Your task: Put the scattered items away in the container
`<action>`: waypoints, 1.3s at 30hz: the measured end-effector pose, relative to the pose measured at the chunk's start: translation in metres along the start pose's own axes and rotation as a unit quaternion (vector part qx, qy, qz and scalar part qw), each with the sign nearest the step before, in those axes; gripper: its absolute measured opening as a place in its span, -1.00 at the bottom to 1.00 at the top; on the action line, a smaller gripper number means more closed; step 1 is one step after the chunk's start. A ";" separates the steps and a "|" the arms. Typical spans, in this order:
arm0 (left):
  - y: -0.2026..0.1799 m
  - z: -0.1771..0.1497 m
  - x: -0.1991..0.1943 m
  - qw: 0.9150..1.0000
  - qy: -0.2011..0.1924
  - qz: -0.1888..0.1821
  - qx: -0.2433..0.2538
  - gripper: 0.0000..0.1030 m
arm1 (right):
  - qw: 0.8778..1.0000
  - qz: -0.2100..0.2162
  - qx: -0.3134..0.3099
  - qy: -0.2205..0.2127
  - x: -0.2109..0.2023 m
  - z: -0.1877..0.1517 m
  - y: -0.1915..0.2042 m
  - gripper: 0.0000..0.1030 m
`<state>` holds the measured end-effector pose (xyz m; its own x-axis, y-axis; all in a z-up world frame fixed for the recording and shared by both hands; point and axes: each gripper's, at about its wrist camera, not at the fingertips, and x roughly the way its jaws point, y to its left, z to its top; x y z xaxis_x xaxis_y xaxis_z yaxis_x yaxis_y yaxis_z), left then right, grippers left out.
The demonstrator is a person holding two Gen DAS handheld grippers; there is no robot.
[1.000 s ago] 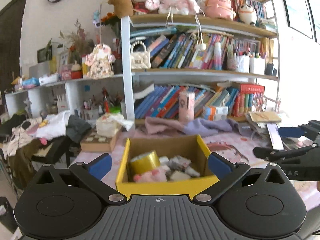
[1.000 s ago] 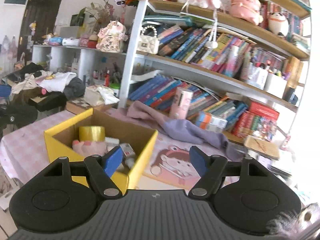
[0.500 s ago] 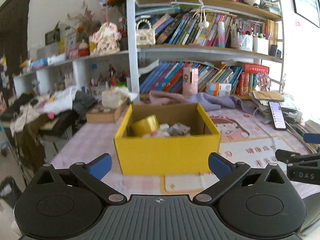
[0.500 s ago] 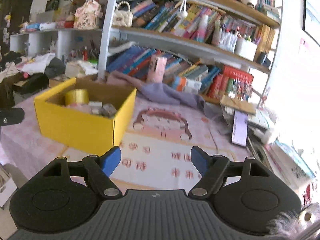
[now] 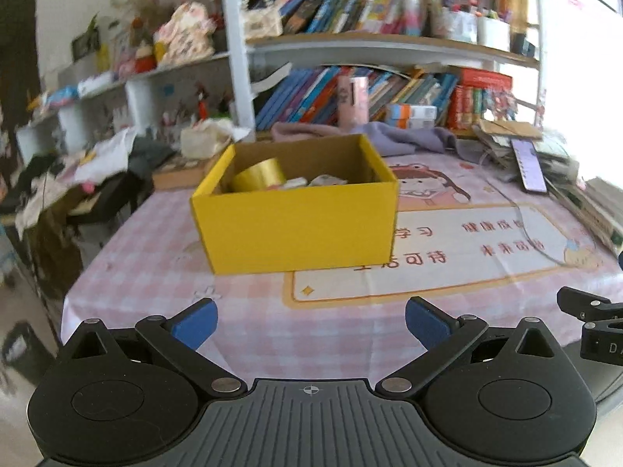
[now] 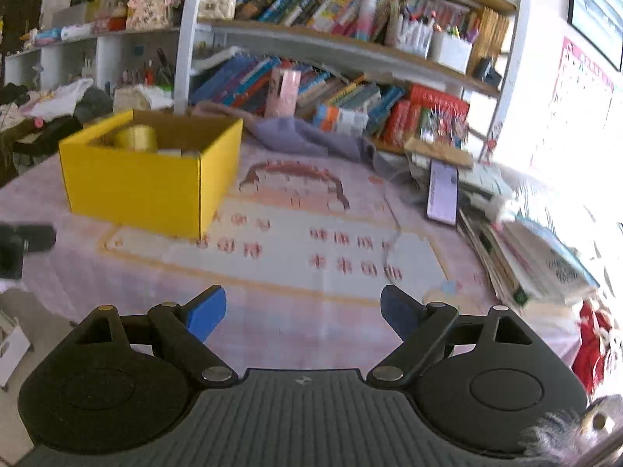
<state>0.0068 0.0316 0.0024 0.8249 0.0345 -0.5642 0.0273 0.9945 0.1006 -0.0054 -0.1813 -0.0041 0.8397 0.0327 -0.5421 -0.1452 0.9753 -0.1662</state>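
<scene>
The yellow box (image 5: 296,229) sits on the bench (image 5: 350,311), nearer the left edge than the right, and back from the near edge. Its top is open. Inside it leans a gold roll of tape (image 5: 259,175), next to some small things that are too blurry to name. In the right wrist view the same box (image 6: 152,183) shows near the far left corner of the bench.

A pink checked cloth with a cartoon picture (image 5: 428,190) covers the bench. A purple cloth (image 5: 405,138) is bunched along the far edge, behind the box. A phone (image 5: 527,167) lies near the far right corner, next to a messy pile of books and papers (image 6: 537,257) along the right edge.

The left gripper (image 5: 309,321) hangs over the near edge, its blue fingers (image 5: 194,321) spread wide with nothing between them. The right gripper (image 6: 303,311) also hangs over the near edge, further right. Its fingers (image 6: 206,309) are spreading apart, and nothing is between them either.

Behind the bench stands a shelf full of books (image 5: 350,89)
</scene>
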 end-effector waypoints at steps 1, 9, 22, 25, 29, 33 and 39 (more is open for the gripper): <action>-0.004 -0.001 -0.001 1.000 0.003 -0.003 0.005 1.00 | 1.000 0.000 0.003 0.002 -0.001 -0.003 -0.003 0.72; -0.025 -0.005 -0.010 0.999 0.002 -0.040 0.014 1.00 | 1.000 0.008 0.010 0.002 -0.011 -0.012 -0.011 0.79; -0.028 -0.009 -0.012 0.999 0.016 -0.044 0.015 1.00 | 1.000 0.015 0.011 -0.002 -0.020 -0.017 -0.008 0.84; -0.030 -0.010 -0.013 0.999 0.019 -0.048 0.016 1.00 | 1.000 0.018 0.019 0.003 -0.021 -0.017 -0.011 0.88; -0.030 -0.009 -0.013 0.999 0.022 -0.048 0.014 1.00 | 0.999 0.022 0.028 0.014 -0.018 -0.016 -0.014 0.95; -0.026 -0.010 -0.012 0.999 0.022 -0.049 0.008 1.00 | 0.999 0.025 0.025 0.015 -0.017 -0.014 -0.013 1.00; -0.020 -0.012 -0.009 0.998 0.031 -0.048 -0.003 1.00 | 0.999 0.025 0.019 0.015 -0.013 -0.012 -0.010 1.00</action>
<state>-0.0077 0.0124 -0.0041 0.7824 -0.0555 -0.6204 0.1012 0.9941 0.0386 -0.0212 -0.1941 -0.0050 0.8154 0.0757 -0.5739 -0.1665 0.9802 -0.1073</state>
